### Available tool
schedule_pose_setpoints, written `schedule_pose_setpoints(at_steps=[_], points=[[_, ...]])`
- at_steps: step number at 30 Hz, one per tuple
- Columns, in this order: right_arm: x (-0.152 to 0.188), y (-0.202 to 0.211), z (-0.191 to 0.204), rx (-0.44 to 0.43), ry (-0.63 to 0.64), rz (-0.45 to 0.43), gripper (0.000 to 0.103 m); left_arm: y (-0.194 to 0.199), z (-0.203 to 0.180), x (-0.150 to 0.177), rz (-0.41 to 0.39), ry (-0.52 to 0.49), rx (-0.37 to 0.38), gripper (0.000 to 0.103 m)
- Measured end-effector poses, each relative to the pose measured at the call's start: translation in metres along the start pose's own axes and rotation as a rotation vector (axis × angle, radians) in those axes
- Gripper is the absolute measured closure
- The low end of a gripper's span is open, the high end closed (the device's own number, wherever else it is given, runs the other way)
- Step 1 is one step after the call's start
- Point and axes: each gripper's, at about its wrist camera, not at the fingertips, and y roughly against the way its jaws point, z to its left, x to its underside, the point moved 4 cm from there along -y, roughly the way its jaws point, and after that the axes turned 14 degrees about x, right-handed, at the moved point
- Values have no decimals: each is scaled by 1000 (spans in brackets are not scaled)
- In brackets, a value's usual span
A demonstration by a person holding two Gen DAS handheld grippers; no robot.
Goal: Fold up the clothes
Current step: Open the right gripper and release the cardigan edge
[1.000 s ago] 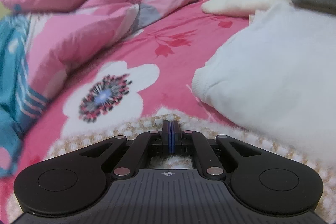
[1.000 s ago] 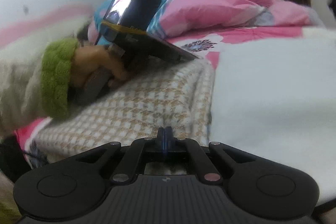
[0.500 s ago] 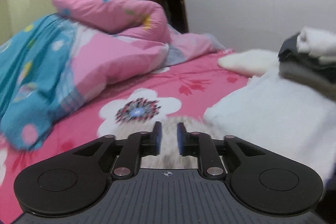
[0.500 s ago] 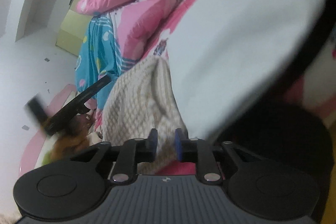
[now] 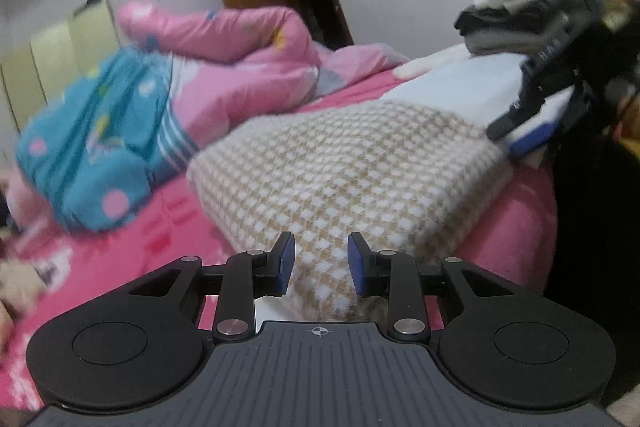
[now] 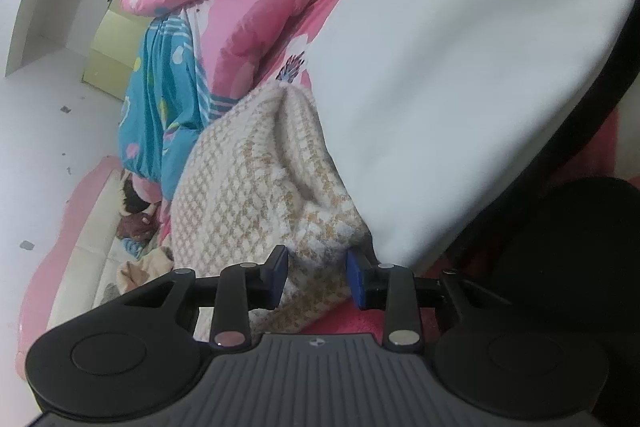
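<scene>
Bed (image 5: 516, 211) with pink sheet occupies most of both views. A bunched quilt (image 5: 224, 75), pink and blue, lies along its far side. A white folded garment (image 6: 460, 75) rests on the sheet near the bed edge; in the left wrist view a small stack of dark and white clothes (image 5: 504, 15) sits on its far end. The checked beige-and-white garment (image 5: 352, 163) lies flat on the sheet, just beside the white garment and touching its edge; in the right wrist view its near corner stands up in a ridge.

Left gripper (image 5: 321, 262): jaws parted to a moderate gap, nothing clamped, the checked cloth's near edge lying between and below the pads.

Right gripper (image 6: 317, 274): jaws parted likewise, a corner of the checked garment sitting in the gap; contact with the pads cannot be confirmed. The same gripper appears at right in the left wrist view, blurred
</scene>
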Motion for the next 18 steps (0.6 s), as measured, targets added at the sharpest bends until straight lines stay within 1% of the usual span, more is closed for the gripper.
schedule_pose_setpoints(at_steps=[2,3,4,5,8,10,11,13,16,18], points=[[2,3,-2,2,-26,-18,69,9,-6,-3,-40,-20,23,72],[3,4,-3,0,-38,-24,69,12,-9,-2,-53,-25,39,70],[5,4,-3,-3,-46,-27,69,14,-13,1,-52,-37,57,67],[5,3,-2,-3,-44,-31,69,11,-18,5,-39,-62,67,66],[6,-3,5,11,-22,-54,70,-7,-31,15,2,-167,10,66],[7,-4,7,21,-12,-72,74,-14,-32,15,-3,-192,-33,65],[7,-4,8,25,-8,-80,75,-15,-31,14,-12,-181,-46,65],[7,-4,9,28,-2,-88,79,-14,-27,12,-27,-148,-65,65],[7,-6,12,18,8,-90,86,-11,-24,13,-32,-128,-92,66],[7,-8,17,7,18,-88,88,-9,-22,14,-35,-115,-111,66]])
